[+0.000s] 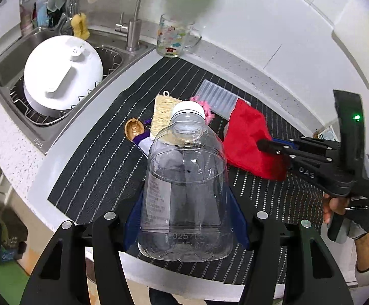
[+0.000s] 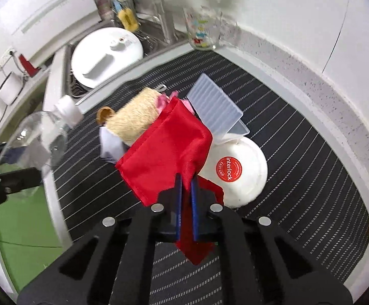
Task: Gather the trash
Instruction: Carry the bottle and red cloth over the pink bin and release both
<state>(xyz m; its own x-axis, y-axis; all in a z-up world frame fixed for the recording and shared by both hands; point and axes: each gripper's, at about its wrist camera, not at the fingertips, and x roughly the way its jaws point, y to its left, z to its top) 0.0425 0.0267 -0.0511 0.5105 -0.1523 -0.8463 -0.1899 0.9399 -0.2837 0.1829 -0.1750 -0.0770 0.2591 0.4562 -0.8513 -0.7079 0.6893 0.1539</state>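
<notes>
Lifting red cloth (image 2: 166, 152) pinched in right tongs (image 2: 187, 185); left tongs (image 1: 184, 218) clamp clear bottle (image 1: 184, 190). Raise cloth clear of white lid (image 2: 245, 175), keep pinch firm.

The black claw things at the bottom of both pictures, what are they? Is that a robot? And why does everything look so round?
No robot. A person holds a pair of tongs in each hand, and you can see their gloved hand. Each pair has a small camera with a very wide lens, which bends the picture round. One picture looks along the left tongs, the other along the right tongs.

The left tongs hold a clear plastic bottle with a white cap. The right tongs are pinched shut on a red cloth.

Below is a striped black mat beside a sink. On it lie a straw-coloured scrubber, a ribbed plastic lid, a white tub and a glass cup.
</notes>
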